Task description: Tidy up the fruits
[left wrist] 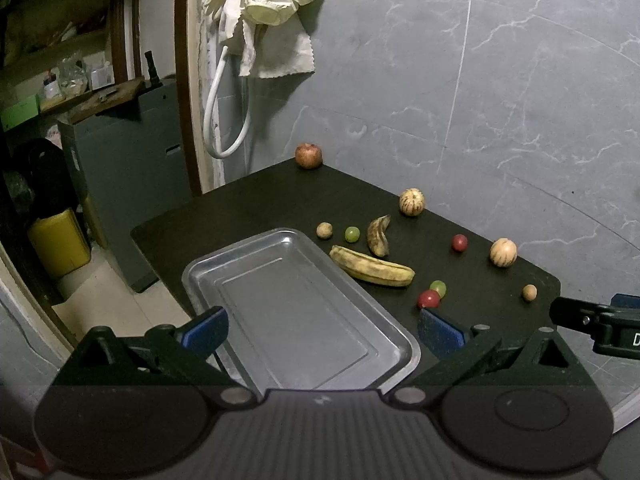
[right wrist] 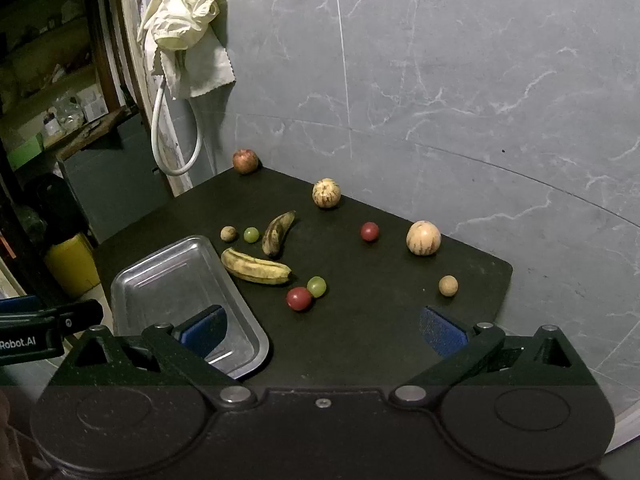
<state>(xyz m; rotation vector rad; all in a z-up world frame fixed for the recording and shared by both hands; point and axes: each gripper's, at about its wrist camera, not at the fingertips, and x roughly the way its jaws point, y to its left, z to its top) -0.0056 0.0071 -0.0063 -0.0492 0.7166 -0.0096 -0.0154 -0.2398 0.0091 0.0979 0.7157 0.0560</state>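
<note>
White lettering "Robot.AI" stands on the left gripper (right wrist: pixel 52 320)'s black side.

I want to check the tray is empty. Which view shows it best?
Left wrist: the tray fills mid-frame, nearly all its bare floor visible. Right wrist shows it at lower left, its near end behind a finger.

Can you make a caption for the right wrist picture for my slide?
Open right gripper above a dark table with scattered fruit, two bananas beside an empty metal tray.
</note>
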